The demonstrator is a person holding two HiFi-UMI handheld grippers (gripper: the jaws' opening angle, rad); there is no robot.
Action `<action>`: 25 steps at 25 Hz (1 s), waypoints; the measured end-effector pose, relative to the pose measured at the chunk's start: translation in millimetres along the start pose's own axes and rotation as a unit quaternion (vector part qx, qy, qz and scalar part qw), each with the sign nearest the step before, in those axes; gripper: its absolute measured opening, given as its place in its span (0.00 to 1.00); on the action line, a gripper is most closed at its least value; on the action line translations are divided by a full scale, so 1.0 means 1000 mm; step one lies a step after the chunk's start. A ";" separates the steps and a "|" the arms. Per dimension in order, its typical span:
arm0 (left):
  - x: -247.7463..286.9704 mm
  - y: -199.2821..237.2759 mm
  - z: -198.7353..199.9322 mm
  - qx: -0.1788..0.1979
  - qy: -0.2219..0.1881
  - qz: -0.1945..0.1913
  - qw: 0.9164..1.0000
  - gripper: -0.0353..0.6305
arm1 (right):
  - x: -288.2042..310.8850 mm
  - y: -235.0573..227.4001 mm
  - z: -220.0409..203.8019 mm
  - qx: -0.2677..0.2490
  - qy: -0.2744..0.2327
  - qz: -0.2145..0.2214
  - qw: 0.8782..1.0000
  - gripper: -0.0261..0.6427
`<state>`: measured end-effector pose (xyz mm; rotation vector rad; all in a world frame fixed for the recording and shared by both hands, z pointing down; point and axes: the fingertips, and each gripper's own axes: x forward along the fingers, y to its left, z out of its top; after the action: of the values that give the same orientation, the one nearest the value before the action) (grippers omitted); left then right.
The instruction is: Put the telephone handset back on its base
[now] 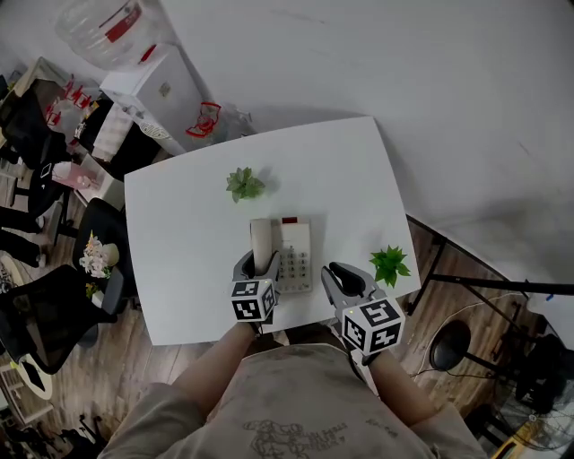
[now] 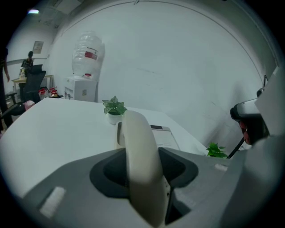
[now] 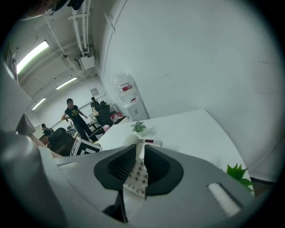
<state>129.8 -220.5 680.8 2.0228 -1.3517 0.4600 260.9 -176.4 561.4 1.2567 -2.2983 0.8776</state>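
Left gripper [image 1: 257, 266] clamps the cream plastic handset [image 1: 261, 238], lying lengthwise along the beige keypad base's [image 1: 296, 255] left cradle; right gripper [image 1: 330, 272], jaws barely parted, holds nothing just beside the base.

A white table [image 1: 179, 269] carries a small potted plant [image 1: 244, 184] near its middle and a second plant [image 1: 389, 264] by its right edge. Beyond the far left corner stands a water dispenser [image 1: 166, 85] topped by a bottle [image 1: 100, 27]. Black office chairs [image 1: 49, 314] sit to the left on a wooden floor [image 1: 143, 368].
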 end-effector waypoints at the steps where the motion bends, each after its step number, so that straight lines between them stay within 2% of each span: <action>1: 0.000 0.000 -0.001 0.003 0.002 0.000 1.000 0.35 | 0.000 0.000 0.000 0.000 0.000 0.000 1.000 0.17; 7: 0.000 0.002 -0.004 0.016 0.008 0.025 1.000 0.36 | 0.002 0.001 0.001 0.000 0.000 0.002 1.000 0.17; 10: -0.002 0.005 -0.004 0.036 0.015 0.058 0.998 0.38 | -0.001 0.001 0.000 -0.001 0.002 0.002 1.000 0.17; 12: -0.003 0.010 -0.003 0.036 0.015 0.081 0.996 0.42 | -0.003 0.000 -0.002 0.000 0.005 0.000 1.000 0.17; 14: -0.003 0.016 -0.003 0.034 0.016 0.099 0.994 0.42 | -0.003 0.000 -0.005 0.001 0.008 0.000 1.000 0.17; 25: -0.005 0.015 0.000 0.027 0.031 0.072 0.997 0.49 | -0.004 0.004 -0.007 0.003 0.005 0.001 1.000 0.17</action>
<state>113.7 -220.5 682.8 1.9449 -1.4671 0.6246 259.4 -167.5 563.2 1.2506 -2.2902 0.8909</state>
